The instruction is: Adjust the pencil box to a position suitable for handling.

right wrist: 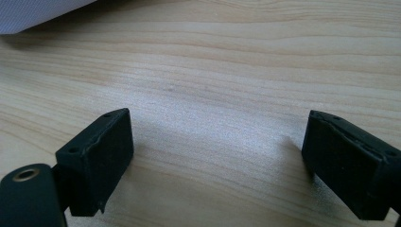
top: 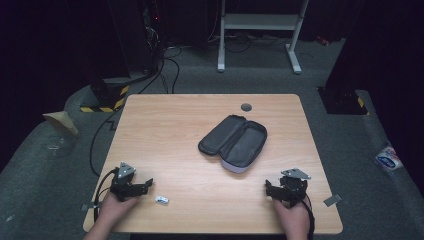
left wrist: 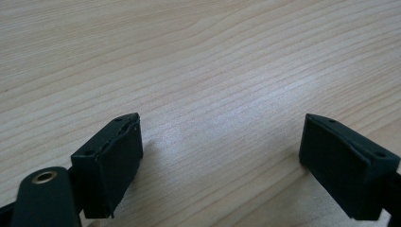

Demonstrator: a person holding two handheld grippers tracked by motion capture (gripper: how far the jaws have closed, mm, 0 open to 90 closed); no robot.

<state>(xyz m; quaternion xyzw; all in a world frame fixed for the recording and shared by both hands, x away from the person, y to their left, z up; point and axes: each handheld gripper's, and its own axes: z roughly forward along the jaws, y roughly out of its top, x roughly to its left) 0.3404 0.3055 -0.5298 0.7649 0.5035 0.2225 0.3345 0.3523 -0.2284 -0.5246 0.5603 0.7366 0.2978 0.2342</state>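
Note:
A dark grey zip case [top: 233,143] lies wide open near the middle of the wooden table [top: 165,120], its lid folded out to the left. A small white object [top: 161,199] rests close to the front edge, just right of my left gripper [top: 146,185]. That gripper is held low at the front left, jaws open, with bare wood between them [left wrist: 221,142]. My right gripper [top: 269,189] sits at the front right, open too, nothing between its jaws [right wrist: 217,142]. A pale edge of the case [right wrist: 38,12] shows at the top left of the right gripper view.
A round grey grommet [top: 246,107] is set in the table near its far edge. Beyond the table stand a white frame [top: 260,30] and dark equipment with cables on the floor. A plastic packet [top: 388,159] lies on the floor at right.

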